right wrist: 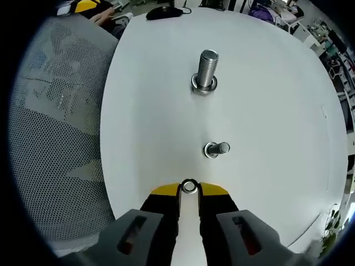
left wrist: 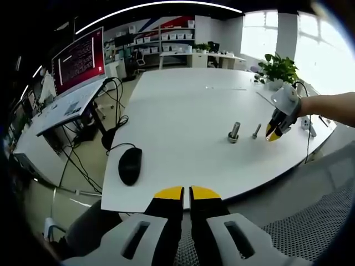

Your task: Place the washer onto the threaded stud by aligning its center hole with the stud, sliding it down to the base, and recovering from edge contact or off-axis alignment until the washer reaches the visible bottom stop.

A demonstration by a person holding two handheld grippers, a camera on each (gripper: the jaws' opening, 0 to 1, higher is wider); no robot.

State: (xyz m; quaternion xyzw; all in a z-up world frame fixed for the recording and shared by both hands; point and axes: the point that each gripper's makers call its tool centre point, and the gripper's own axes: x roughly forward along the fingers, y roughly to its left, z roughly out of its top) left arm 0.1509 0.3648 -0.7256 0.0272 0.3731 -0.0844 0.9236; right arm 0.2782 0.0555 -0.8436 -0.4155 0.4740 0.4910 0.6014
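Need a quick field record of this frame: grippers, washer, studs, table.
right gripper: shut on washer, over the table, short of the studs
left gripper: shut, empty, at the near table edge
small stud: upright on table, just ahead of the washer, bare
large stud: upright, farther on, a washer already at its base
washer state: held, not yet on a stud
table: white; mouse near the left gripper

Washer (right wrist: 189, 187) pinched at fingers; small threaded stud (right wrist: 216, 149) upright nearby.
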